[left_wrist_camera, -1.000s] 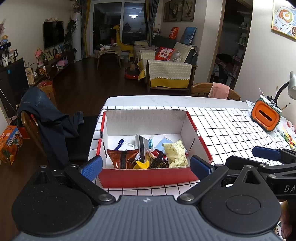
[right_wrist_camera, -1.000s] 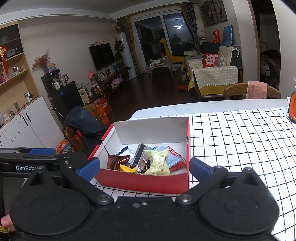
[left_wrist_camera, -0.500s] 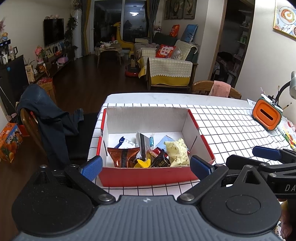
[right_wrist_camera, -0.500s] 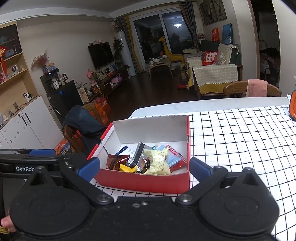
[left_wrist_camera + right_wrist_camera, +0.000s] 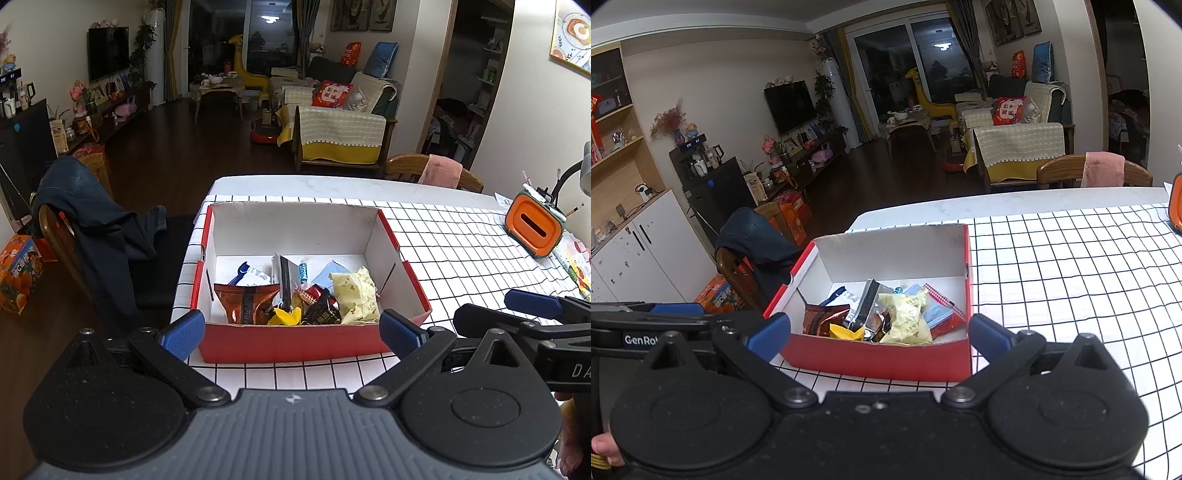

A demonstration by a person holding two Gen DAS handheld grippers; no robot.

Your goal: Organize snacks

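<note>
The only lettering that reads clearly is on the tools themselves: "GenRo" in white on the black body of the left gripper (image 5: pixel 735 325) as seen from the right wrist view, and "DA" on the right gripper (image 5: pixel 532 306) at the right edge of the left wrist view. The print on the wrappers is too small to read.

A white tablecloth with a black grid (image 5: pixel 461 251) covers most of a white table, whose bare far edge shows beyond it. An orange holder with a slot (image 5: pixel 535 230) stands at the far right. A wooden chair draped with a dark blue jacket (image 5: pixel 92 229) stands left of the table, and a chair with a pink cloth (image 5: pixel 443 171) at the far side. Beyond lie a dark wood floor, a sofa under a cream and yellow cover (image 5: pixel 340 136), a wall television (image 5: pixel 108 53) and a yellow giraffe toy (image 5: pixel 245 62).

The red cardboard box (image 5: pixel 288 343) with a white inside sits on the cloth near the table's left edge, open at the top. The snacks are heaped against its near wall: a brown packet (image 5: pixel 245 301) at left, a silver and black sachet (image 5: pixel 282 275) standing on end, a small yellow wrapper (image 5: pixel 284 317), a dark wrapper (image 5: pixel 321 314) and a pale yellow packet (image 5: pixel 354 295) at right.

Both grippers hover just short of the box's near wall, their blue-padded fingers (image 5: pixel 183 334) spread wide apart, holding nothing
</note>
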